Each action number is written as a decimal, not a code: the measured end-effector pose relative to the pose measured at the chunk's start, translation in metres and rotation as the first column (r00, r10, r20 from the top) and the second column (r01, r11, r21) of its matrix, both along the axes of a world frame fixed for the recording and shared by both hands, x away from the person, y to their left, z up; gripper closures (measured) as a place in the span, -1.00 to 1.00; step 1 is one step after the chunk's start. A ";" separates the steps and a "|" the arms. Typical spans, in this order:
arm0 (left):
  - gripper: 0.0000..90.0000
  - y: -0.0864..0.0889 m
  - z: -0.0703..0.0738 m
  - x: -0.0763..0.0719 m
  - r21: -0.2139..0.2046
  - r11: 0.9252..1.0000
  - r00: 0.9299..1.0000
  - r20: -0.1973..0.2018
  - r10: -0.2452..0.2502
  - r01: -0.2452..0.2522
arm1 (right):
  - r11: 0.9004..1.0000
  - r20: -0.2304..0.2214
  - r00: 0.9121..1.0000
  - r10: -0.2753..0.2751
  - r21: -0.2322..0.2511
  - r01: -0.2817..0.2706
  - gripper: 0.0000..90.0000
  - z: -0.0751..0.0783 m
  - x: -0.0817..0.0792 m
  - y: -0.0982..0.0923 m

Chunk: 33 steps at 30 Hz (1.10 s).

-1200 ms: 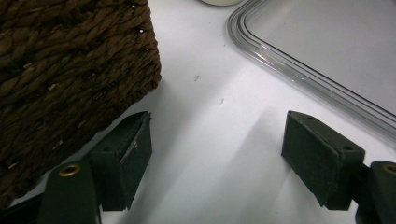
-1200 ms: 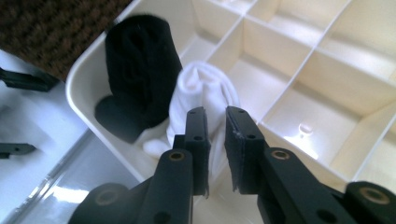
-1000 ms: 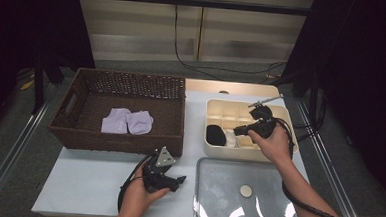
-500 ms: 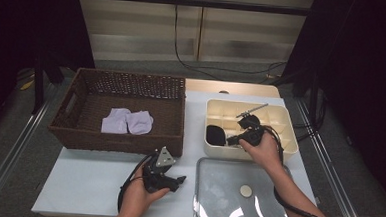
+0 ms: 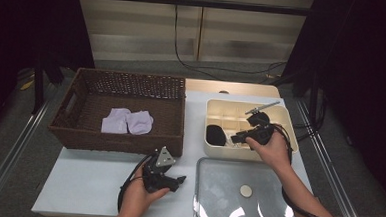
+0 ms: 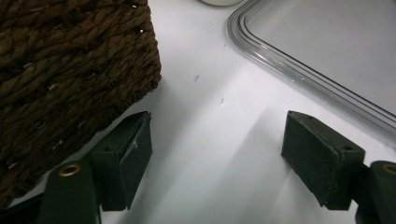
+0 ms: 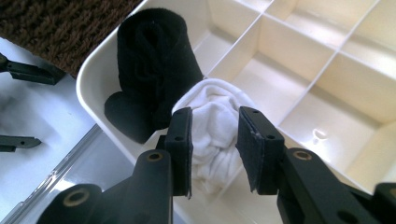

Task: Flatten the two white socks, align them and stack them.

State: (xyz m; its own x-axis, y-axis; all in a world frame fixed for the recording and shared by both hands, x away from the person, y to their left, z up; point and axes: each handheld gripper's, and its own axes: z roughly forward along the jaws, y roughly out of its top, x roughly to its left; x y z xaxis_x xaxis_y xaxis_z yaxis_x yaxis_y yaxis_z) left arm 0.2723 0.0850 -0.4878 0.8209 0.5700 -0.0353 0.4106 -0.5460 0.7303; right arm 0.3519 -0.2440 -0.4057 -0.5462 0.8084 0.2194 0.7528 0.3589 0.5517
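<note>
Two rolled socks, a black sock (image 7: pixel 152 79) and a white sock (image 7: pixel 215 135), sit in the organizer's (image 5: pixel 281 113) near-left corner compartments. Right gripper (image 7: pixel 214 140) jaws have just been opening around the white one, apparently released; two pale socks (image 5: pixel 127 121) wait in the basket (image 5: pixel 117 139). Left gripper (image 6: pixel 215 158) rests wide open, empty.

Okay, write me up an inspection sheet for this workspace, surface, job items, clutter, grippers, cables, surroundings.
Surface: white table.
Job's things: cream divided organiser box holding a rolled black sock and a bunched white sock.
Clutter: wicker basket with two lilac socks; clear lid.
Grippers: left gripper open on the table; right gripper, jaws just opening, straddles the white sock.
Cables: black cable trails from the right gripper.
Surroundings: dark curtains, grey floor.
</note>
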 end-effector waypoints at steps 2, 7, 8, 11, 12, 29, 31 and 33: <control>-0.47 0.000 0.000 0.000 0.005 1.000 1.000 -0.001 0.001 -0.001 | 1.000 -0.001 1.000 -0.007 0.001 0.007 0.40 0.002 -0.002 -0.002; -0.47 0.000 0.000 0.000 0.005 1.000 1.000 -0.001 0.001 -0.001 | 1.000 0.012 1.000 -0.001 -0.003 0.001 0.27 0.005 -0.005 -0.005; -0.47 0.000 0.000 0.000 0.006 1.000 1.000 -0.001 0.002 -0.002 | 1.000 0.007 1.000 -0.001 0.002 0.001 0.23 0.007 -0.006 -0.005; -0.47 0.000 0.000 0.000 0.002 1.000 1.000 0.000 0.001 -0.001 | 1.000 0.024 1.000 0.013 0.004 -0.013 0.09 0.010 -0.009 -0.005; -0.47 0.000 0.000 0.000 0.005 1.000 1.000 0.000 0.001 -0.001 | 1.000 0.021 1.000 0.023 0.006 -0.023 0.06 0.011 -0.011 -0.005; -0.47 0.000 0.000 0.000 0.005 1.000 1.000 0.000 0.001 -0.001 | 0.995 0.096 0.991 0.096 0.030 -0.099 -0.50 0.017 -0.038 -0.009; -0.47 0.000 0.000 0.000 0.006 1.000 1.000 0.000 0.001 -0.001 | 0.992 0.097 0.988 0.123 0.019 -0.126 -0.54 0.017 -0.042 -0.008; -0.47 0.000 0.000 0.000 0.006 1.000 1.000 -0.001 0.001 -0.001 | 0.991 0.098 0.987 0.127 0.029 -0.130 -0.56 0.015 -0.046 -0.006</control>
